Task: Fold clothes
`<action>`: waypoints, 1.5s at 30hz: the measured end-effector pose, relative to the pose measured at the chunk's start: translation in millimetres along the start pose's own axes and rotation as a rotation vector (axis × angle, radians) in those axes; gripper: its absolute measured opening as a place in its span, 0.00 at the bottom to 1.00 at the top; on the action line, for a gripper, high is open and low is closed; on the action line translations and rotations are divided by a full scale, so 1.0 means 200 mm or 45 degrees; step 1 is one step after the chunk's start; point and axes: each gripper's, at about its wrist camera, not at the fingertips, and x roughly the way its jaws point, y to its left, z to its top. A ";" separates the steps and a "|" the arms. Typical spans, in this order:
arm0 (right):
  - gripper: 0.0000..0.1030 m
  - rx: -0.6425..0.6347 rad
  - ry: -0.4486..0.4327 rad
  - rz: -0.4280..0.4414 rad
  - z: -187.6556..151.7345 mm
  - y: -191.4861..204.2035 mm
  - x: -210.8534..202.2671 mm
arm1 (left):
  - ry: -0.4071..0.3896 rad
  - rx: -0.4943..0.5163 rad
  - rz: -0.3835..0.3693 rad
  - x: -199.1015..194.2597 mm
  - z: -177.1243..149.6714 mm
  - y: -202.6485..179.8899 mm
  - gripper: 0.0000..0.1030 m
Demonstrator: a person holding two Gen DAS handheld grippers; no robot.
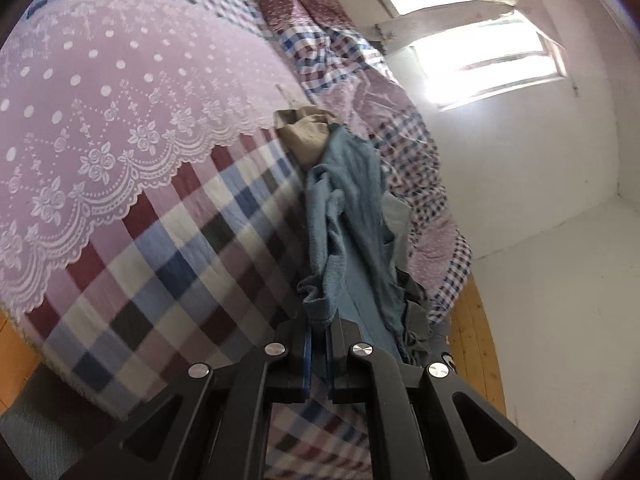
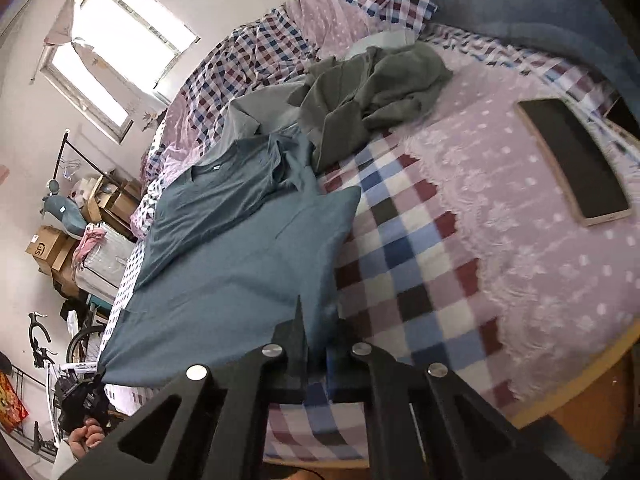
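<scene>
A blue-grey T-shirt [image 2: 240, 248] lies spread over the checked bedcover, collar toward the window. Its near hem corner sits between the closed fingers of my right gripper [image 2: 316, 340]. In the left wrist view the same T-shirt [image 1: 348, 220] runs away from me in a bunched strip, and my left gripper [image 1: 318, 344] is shut on its edge. The right wrist view also shows the left gripper [image 2: 82, 396] at the shirt's far hem corner, with a hand [image 2: 88, 440] behind it. A crumpled grey-green garment [image 2: 372, 88] lies beyond the shirt. A tan garment [image 1: 304, 132] shows past the strip.
A pink lace cover [image 2: 520, 240] overlies the checked blanket [image 1: 160, 280]. A flat black board in a wooden frame [image 2: 572, 160] rests on the bed at right. A rumpled checked quilt [image 2: 248, 60] lines the wall side. Boxes and clutter [image 2: 52, 248] stand by the window wall.
</scene>
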 end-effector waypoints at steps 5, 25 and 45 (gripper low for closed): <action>0.03 -0.046 0.005 0.018 -0.04 0.02 -0.18 | 0.029 0.026 -0.012 -0.19 -0.11 -0.08 0.03; 0.36 -0.094 -0.084 -0.229 -0.07 -0.07 -0.15 | 0.034 0.098 0.254 -0.22 -0.21 0.01 0.45; 0.35 -0.821 -0.020 -0.297 0.25 0.21 0.58 | 0.126 0.278 0.296 0.00 -0.27 -0.10 0.54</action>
